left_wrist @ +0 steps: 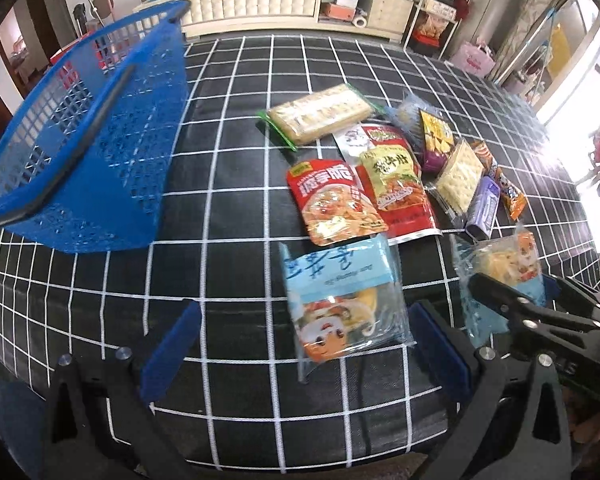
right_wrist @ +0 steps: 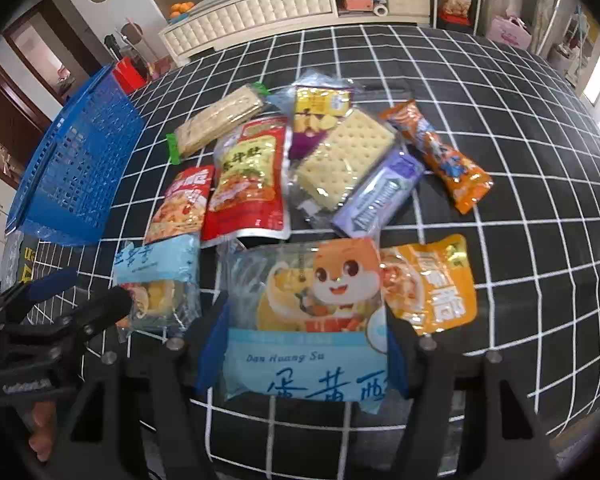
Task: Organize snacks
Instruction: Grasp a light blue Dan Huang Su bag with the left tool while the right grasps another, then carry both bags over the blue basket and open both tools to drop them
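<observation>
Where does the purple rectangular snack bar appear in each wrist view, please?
Left wrist view: purple rectangular snack bar lies right of centre, beside the square cracker pack.
Right wrist view: it lies just right of centre, below that cracker pack.
Shared landmark: blue plastic basket at left.

left gripper (left_wrist: pixel 304 354): jaws apart, tilted down | right gripper (right_wrist: pixel 300 354): clamped

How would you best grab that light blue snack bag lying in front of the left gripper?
Probably from above, across the narrow width of the blue bag. It lies flat on the table, and the open left gripper already straddles its near end, so the pads could close on its two long edges.
</observation>
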